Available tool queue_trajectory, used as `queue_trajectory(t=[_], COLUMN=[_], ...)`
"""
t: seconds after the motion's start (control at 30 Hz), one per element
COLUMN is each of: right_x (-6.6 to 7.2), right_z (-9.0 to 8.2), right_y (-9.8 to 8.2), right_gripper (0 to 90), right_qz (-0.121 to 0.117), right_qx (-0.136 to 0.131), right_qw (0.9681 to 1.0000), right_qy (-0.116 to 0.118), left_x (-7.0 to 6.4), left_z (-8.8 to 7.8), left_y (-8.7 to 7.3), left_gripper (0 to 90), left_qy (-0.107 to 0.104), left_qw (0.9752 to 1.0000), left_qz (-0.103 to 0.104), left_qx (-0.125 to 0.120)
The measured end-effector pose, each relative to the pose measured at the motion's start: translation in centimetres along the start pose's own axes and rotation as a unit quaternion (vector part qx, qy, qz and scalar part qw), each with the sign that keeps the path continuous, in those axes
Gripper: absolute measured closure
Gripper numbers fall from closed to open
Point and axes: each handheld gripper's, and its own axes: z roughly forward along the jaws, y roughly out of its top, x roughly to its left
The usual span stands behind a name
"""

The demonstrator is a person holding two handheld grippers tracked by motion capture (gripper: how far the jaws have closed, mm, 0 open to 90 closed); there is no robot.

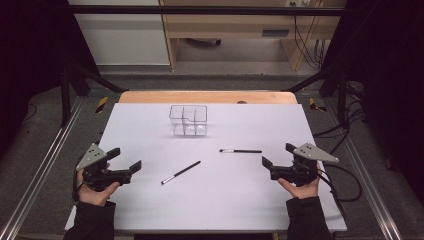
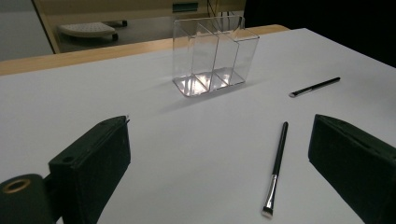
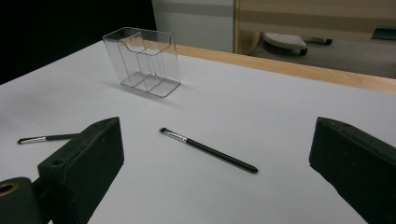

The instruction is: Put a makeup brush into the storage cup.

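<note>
Two slim black makeup brushes with silver ferrules, one point(image 1: 180, 172) at six o'clock and one point(image 1: 240, 151) at four o'clock of the clear plastic compartmented organiser point(image 1: 188, 120), lie on the white table point(image 1: 230, 200) between the unclenched, empty left gripper point(image 1: 125, 159) and right gripper point(image 1: 278, 154).

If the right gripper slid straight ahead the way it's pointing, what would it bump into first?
Probably the thin black makeup brush with a silver collar, lying flat on the white table between the right gripper's open jaws. The clear plastic divided holder stands farther off, to one side.
</note>
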Motion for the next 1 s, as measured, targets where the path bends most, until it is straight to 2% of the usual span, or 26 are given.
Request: queue_trajectory(t=[0.23,0.43,0.77,0.83,1.0], right_x=[0.0,0.2,1.1,1.3,1.4], right_z=[-0.1,0.0,0.5,0.7,0.9], right_y=[0.0,-0.1,0.0,-0.1,-0.2], right_gripper=[3.6,3.6,3.9,3.9,3.7], right_qz=[0.002,-0.001,-0.012,-0.009,-0.01], right_qx=[0.005,0.01,0.02,0.022,0.026], right_qw=[1.0,0.9999,0.9997,0.9997,0.9996], right_qy=[-0.005,-0.009,-0.002,0.006,0.007], left_x=[-0.4,-0.8,-2.0,-2.3,-2.8], left_z=[0.3,0.9,2.0,2.2,2.5], left_y=[0.1,0.0,0.1,0.1,0.1], left_gripper=[4.9,5.3,5.9,6.3,7.4], left_qy=[-0.002,-0.009,-0.024,-0.027,-0.031], left_qw=[0.9999,0.9995,0.9982,0.9976,0.997], left_qz=[0.006,0.01,0.023,0.029,0.033], left_qx=[0.011,0.03,0.05,0.057,0.062])
